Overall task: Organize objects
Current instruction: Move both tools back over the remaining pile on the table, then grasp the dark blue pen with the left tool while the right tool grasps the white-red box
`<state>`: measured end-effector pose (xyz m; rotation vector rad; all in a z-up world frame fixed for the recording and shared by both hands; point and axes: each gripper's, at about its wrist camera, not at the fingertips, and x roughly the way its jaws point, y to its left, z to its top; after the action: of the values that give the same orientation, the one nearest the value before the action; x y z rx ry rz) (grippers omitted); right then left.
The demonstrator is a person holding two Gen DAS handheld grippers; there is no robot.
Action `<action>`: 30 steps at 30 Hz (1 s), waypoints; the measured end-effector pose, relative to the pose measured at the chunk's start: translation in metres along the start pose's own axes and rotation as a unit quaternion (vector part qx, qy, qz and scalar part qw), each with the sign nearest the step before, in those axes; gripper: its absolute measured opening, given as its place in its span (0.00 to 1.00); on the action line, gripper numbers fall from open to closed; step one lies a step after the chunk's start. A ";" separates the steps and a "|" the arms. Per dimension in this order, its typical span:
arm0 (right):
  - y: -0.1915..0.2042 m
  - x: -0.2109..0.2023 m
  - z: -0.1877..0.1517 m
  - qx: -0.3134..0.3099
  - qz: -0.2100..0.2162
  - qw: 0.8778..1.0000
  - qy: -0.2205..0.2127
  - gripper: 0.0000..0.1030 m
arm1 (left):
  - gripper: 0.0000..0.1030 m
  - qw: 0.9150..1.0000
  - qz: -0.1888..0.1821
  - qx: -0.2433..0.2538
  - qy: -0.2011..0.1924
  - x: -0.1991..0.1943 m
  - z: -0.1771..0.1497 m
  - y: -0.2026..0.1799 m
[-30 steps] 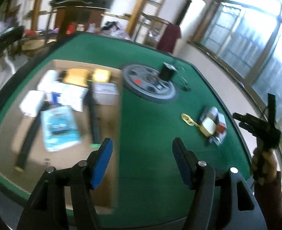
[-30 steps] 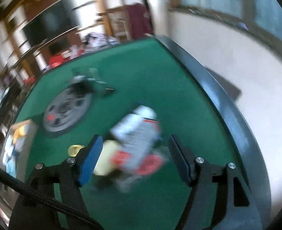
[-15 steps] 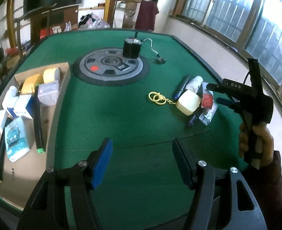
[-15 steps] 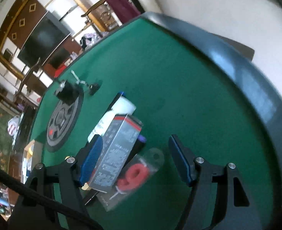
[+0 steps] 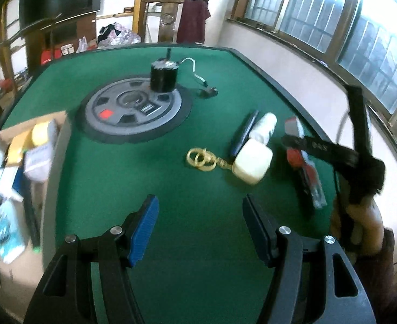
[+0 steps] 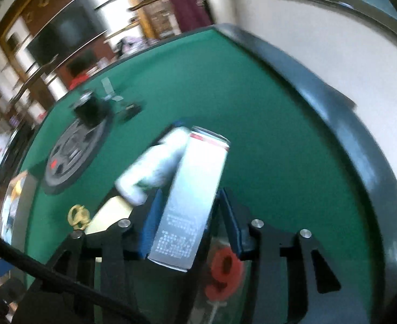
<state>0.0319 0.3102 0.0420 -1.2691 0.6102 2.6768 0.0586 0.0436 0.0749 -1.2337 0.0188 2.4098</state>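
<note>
My right gripper (image 6: 189, 213) is shut on a long grey box (image 6: 195, 189) with a red-striped end, at the table's right side. A clear pack with a red "9" candle (image 6: 224, 272) lies under it. A white bottle (image 6: 155, 164) lies just left of the box. In the left wrist view my left gripper (image 5: 199, 228) is open and empty above the green felt. Ahead of it lie a cream case (image 5: 252, 162) on a gold key ring (image 5: 201, 158), the white bottle (image 5: 264, 127) and a dark pen (image 5: 243, 132). The right gripper (image 5: 301, 141) shows there too.
A cardboard tray (image 5: 60, 140) at the left holds several boxes and packets. A grey weight plate (image 5: 136, 113) with a black motor (image 5: 163, 77) and its cable sits at the table's middle back. The table's dark padded rim (image 6: 360, 145) runs along the right.
My right gripper has moved down and closed on the grey box. My left gripper has moved closer toward the key ring and cream case, still open.
</note>
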 end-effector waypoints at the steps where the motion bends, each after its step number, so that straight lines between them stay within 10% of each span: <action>1: -0.009 0.000 0.001 0.019 0.003 1.000 0.000 0.41 | 0.57 1.000 -0.003 0.000 0.001 0.007 0.007 -0.003; 10: -0.041 -0.004 0.008 0.107 0.036 0.994 -0.009 0.45 | 0.56 0.996 -0.056 0.049 0.048 0.084 0.042 -0.052; 23: -0.047 -0.005 0.006 0.118 0.038 0.992 -0.004 0.53 | 0.40 0.986 -0.012 0.160 0.034 0.088 0.016 -0.084; 30: -0.049 -0.006 0.005 0.125 0.043 0.991 -0.003 0.54 | 0.41 0.994 -0.050 0.083 0.044 0.080 0.035 -0.049</action>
<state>0.0450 0.3575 0.0345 -1.1914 0.9849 2.5670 0.0092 0.1250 0.0424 -1.2330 0.1760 2.2177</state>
